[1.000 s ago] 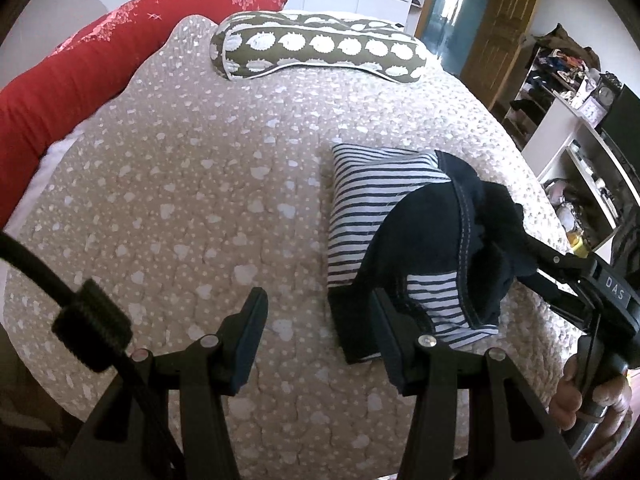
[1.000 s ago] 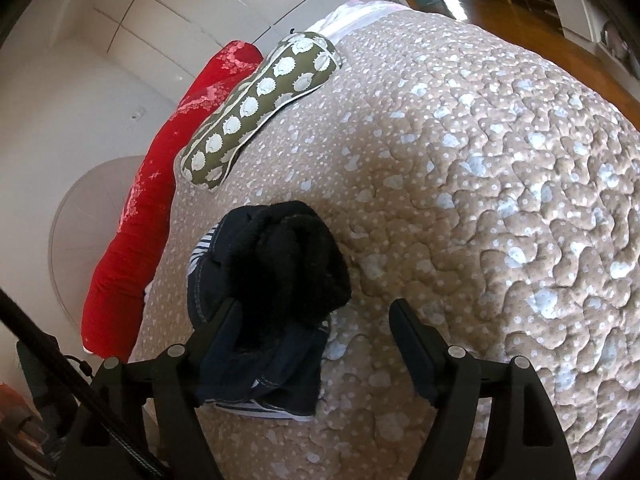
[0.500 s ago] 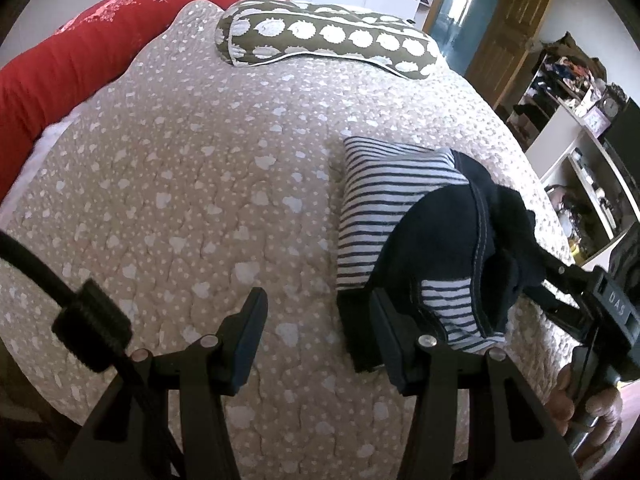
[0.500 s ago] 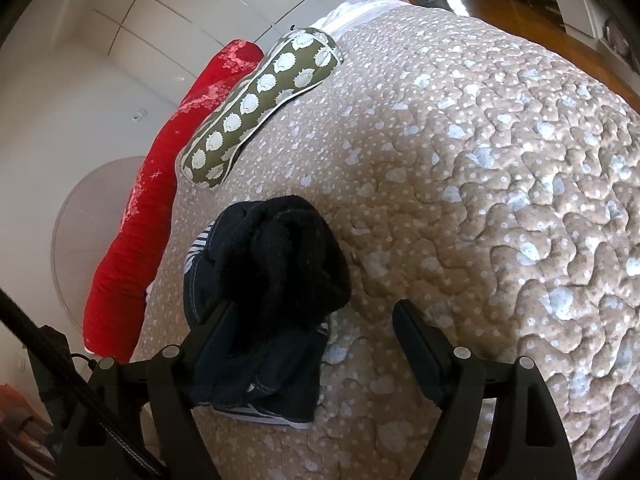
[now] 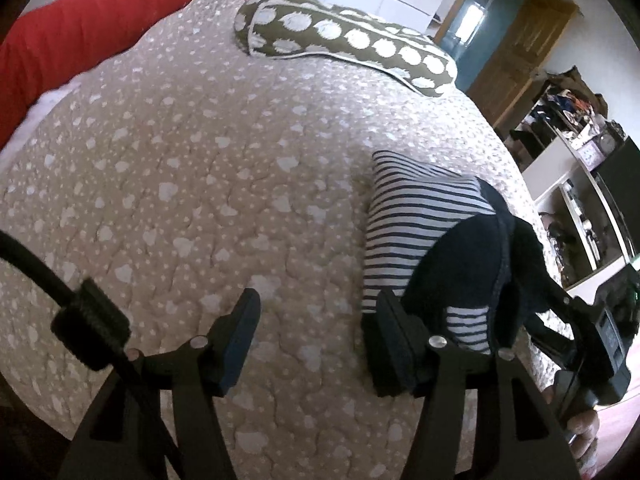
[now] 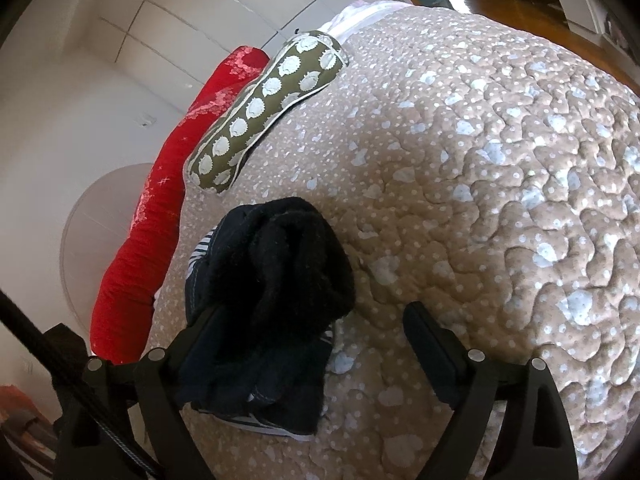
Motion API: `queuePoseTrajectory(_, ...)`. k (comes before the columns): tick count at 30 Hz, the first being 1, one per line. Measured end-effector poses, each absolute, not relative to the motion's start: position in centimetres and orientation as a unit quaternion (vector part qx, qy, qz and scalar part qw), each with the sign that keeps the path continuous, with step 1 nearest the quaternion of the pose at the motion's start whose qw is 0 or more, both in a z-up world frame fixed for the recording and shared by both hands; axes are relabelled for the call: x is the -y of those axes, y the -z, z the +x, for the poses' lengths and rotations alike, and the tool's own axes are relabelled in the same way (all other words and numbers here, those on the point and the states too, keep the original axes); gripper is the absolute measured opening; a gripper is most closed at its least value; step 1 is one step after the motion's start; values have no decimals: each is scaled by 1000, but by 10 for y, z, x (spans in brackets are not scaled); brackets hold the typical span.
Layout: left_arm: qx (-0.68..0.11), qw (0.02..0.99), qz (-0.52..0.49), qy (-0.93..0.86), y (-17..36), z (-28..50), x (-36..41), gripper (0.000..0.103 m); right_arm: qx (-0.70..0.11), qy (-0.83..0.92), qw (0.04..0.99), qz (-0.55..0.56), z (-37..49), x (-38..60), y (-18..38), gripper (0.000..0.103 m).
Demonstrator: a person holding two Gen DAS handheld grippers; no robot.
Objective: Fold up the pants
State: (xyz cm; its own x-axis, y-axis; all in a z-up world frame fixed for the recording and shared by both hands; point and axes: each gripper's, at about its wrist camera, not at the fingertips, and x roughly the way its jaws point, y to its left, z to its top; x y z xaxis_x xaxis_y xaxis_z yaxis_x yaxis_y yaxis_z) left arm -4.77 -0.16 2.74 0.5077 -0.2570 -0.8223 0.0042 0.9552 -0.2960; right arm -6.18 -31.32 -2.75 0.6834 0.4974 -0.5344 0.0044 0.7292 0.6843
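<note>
The pants point(image 5: 420, 224) are a folded bundle on the bed, navy-and-white striped with dark navy fleece lining turned out; they also show in the right wrist view point(image 6: 276, 280). My left gripper point(image 5: 316, 336) is open, and its right finger point(image 5: 394, 344) stands at the bundle's near left edge. My right gripper point(image 6: 320, 336) is open; its left finger is hidden behind the dark fabric, which drapes over it. The right gripper's body point(image 5: 592, 336) shows at the bundle's right side in the left wrist view.
The beige quilted bedspread point(image 5: 180, 184) covers the bed. An olive bolster pillow with white spots point(image 5: 344, 40) and a red bolster point(image 5: 80, 36) lie at the far side. Shelves and a wooden door point(image 5: 516, 40) stand to the right of the bed.
The left gripper's view has tilted and shifted a little toward the bed, so the bundle sits lower right. The right gripper has barely moved. Both stay open.
</note>
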Motion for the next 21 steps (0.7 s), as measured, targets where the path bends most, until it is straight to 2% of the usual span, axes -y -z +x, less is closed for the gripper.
queuePoseTrajectory(4, -509, 841, -153, 99, -21, -31, 4, 59, -375, -149, 853, 332, -59, 311, 26, 94)
queuePoseTrajectory(10, -501, 851, -116, 108, -27, -4, 24, 62, -382, -149, 854, 320, -55, 307, 24, 94)
queuePoseTrajectory(21, -485, 854, -104, 157, -17, 31, 35, 73, -390, -115, 856, 319, -52, 301, 25, 94)
